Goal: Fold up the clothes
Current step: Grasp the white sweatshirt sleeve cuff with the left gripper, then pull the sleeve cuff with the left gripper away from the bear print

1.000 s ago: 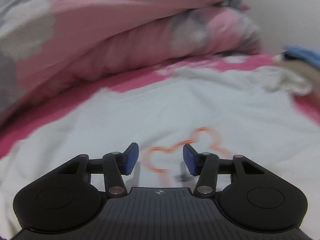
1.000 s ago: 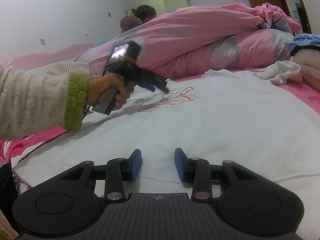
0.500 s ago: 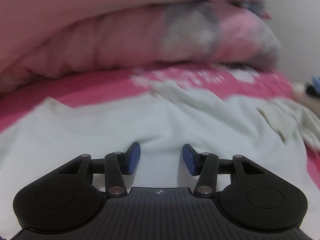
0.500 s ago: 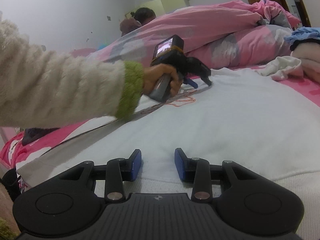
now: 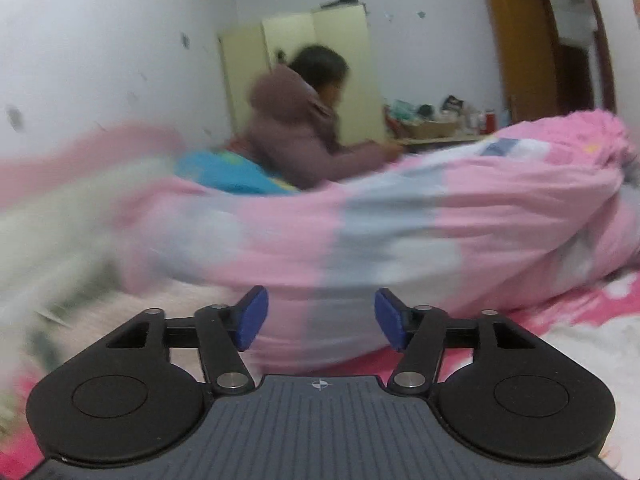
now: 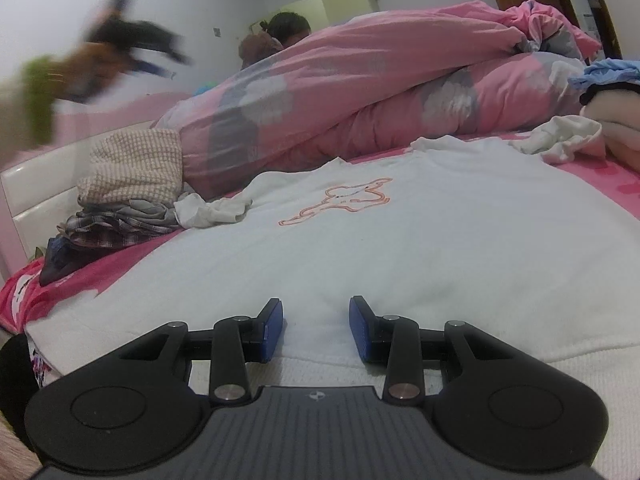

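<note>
White sweatshirt (image 6: 400, 232) lies flat on the bed (image 6: 80, 276), and you've swung your left hand-held gripper (image 5: 320, 316) up off it, jaws opening and empty, while your right hand-held gripper (image 6: 316, 328) waits half-open at the hem, gripping nothing.

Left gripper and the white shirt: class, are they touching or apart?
Apart. The right wrist view shows the left gripper, jaws opening and empty, raised in the air above the white shirt.

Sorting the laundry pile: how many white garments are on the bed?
3: the spread shirt in the middle, a crumpled piece at its left edge, another at far right. More may hide under the quilt.
</note>
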A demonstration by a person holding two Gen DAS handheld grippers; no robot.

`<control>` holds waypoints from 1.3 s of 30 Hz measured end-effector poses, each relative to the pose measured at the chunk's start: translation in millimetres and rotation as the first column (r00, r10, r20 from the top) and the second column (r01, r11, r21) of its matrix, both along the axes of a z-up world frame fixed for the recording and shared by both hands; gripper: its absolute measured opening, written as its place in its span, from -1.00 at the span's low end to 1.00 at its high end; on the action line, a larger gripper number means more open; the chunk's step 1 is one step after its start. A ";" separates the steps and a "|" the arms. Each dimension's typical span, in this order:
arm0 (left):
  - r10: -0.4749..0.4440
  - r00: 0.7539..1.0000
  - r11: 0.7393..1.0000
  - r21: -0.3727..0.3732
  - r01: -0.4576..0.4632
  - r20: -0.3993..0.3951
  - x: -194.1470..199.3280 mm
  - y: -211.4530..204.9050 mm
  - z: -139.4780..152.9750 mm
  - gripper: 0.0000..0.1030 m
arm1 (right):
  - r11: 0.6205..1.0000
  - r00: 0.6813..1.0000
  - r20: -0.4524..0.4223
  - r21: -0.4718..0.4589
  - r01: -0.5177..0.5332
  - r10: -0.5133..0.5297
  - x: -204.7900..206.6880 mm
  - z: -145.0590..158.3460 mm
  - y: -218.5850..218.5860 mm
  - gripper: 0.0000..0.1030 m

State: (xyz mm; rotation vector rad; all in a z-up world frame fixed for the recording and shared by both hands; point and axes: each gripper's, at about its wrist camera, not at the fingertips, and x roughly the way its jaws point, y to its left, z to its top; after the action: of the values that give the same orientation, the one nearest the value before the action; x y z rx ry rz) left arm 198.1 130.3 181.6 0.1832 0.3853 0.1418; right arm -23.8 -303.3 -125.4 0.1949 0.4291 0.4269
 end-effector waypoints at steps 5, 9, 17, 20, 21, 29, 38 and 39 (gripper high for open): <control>-0.124 0.981 0.990 0.042 0.132 -0.150 -33.6 8.4 -62.9 0.29 | 1.000 1.000 -0.003 -0.028 0.014 -0.014 1.7 1.5 4.3 -0.24; -0.282 0.921 0.957 -0.011 0.290 -0.269 -25.2 -24.0 -159.2 0.29 | 0.998 1.000 -0.006 -0.057 0.024 -0.025 1.6 2.7 8.5 -0.24; -0.402 0.846 0.877 0.117 0.466 -0.351 1.0 -84.1 -269.9 0.03 | 0.996 0.999 -0.008 -0.082 0.035 -0.035 2.2 3.4 11.3 -0.24; -0.358 0.870 0.899 0.127 0.419 -0.339 18.2 -75.2 -279.5 -0.64 | 0.997 0.999 -0.005 -0.075 0.034 -0.035 1.6 2.6 10.4 -0.24; -0.334 0.885 0.916 0.111 0.386 -0.323 20.0 -68.5 -274.8 -0.75 | 0.997 0.999 -0.005 -0.075 0.034 -0.034 1.6 2.5 10.3 -0.24; -0.039 0.999 0.993 0.112 0.038 0.010 -8.3 25.1 -163.1 -0.81 | 0.997 0.999 -0.003 -0.067 0.032 -0.032 1.5 2.0 8.5 -0.24; 0.364 0.919 0.931 -0.088 -0.355 0.149 -14.6 148.0 -81.8 -0.81 | 0.997 0.999 -0.003 -0.065 0.032 -0.032 1.4 2.2 9.0 -0.24; 0.373 0.919 0.926 -0.121 -0.358 0.128 -8.8 154.9 -82.2 -0.81 | 0.997 0.999 -0.003 -0.064 0.032 -0.032 1.5 2.2 9.0 -0.24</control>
State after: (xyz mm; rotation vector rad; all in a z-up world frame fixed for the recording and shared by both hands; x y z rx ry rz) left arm 189.2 285.1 99.4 0.0032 0.2726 0.5041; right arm -22.3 -294.3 -123.3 0.1400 0.4423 0.3806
